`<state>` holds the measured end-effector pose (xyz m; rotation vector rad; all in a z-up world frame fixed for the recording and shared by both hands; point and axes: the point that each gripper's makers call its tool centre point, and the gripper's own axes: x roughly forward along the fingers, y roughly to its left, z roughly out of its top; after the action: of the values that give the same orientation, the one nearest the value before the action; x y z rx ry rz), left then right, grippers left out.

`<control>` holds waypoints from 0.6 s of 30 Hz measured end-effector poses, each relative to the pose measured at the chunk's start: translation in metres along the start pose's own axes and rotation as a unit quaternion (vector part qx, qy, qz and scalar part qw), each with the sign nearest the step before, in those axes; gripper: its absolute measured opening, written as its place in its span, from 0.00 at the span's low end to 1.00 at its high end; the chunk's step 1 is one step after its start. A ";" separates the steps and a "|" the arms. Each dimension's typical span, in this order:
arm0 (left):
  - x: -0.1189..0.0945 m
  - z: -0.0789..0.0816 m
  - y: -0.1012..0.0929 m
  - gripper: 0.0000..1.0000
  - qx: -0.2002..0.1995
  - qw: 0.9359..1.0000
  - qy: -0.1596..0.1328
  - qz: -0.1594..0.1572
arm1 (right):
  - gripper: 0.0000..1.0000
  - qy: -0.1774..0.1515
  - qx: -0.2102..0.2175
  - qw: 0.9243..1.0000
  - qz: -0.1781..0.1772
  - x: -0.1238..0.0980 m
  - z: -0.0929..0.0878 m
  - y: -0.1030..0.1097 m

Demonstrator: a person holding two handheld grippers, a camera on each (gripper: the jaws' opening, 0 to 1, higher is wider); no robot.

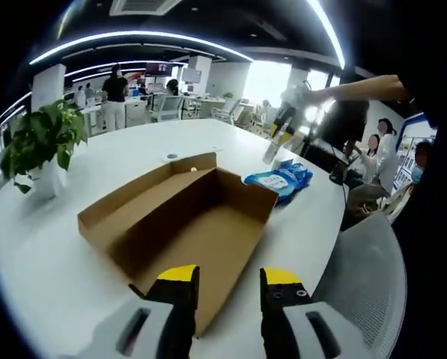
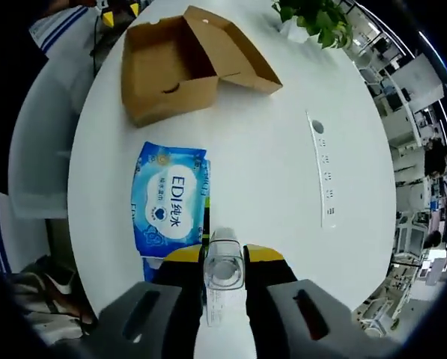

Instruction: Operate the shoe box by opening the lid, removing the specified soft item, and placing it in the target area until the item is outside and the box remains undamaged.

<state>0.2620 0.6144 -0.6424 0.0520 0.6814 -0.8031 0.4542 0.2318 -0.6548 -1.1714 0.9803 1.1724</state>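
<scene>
White and rounded, the table [image 2: 283, 172] stands in an open office with ceiling light strips, desks and several people in the background. On it sits the brown cardboard shoe box [image 1: 186, 217], its lid folded back flat and its inside bare in the left gripper view; in the right gripper view the same box [image 2: 178, 67] lies toward the far end of the table. Just beside the box rests a blue soft pack of wipes [image 1: 280, 179], outside it on the tabletop; in the right gripper view the pack [image 2: 169, 206] lies between the box and that gripper, touching neither clearly. A potted plant [image 1: 40, 146] stands near the table's edge. The left gripper [image 1: 228, 280] hovers at the box's near end, its yellow-tipped jaws spread apart with nothing between them. The right gripper [image 2: 224, 258] is clamped on a clear plastic bottle [image 2: 224, 269], seen end-on between the jaws. A strip of sockets [image 2: 324, 176] is set into the tabletop. A grey chair [image 1: 365, 277] stands beside the table.
</scene>
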 end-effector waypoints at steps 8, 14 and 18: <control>-0.005 -0.009 0.006 0.32 -0.008 1.000 0.008 0.009 | 0.18 0.017 -0.017 1.000 0.015 0.018 -0.003 -0.001; -0.005 -0.010 0.006 0.32 -0.010 1.000 0.012 0.011 | 0.18 0.021 -0.019 0.999 0.023 0.031 -0.006 -0.005; -0.003 -0.011 0.006 0.32 -0.011 1.000 0.016 0.011 | 0.18 0.025 -0.024 0.999 0.029 0.036 -0.006 -0.001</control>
<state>0.2583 0.6242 -0.6507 0.0529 0.7181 -0.7750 0.4611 0.2310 -0.6903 -1.2233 1.0353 1.2230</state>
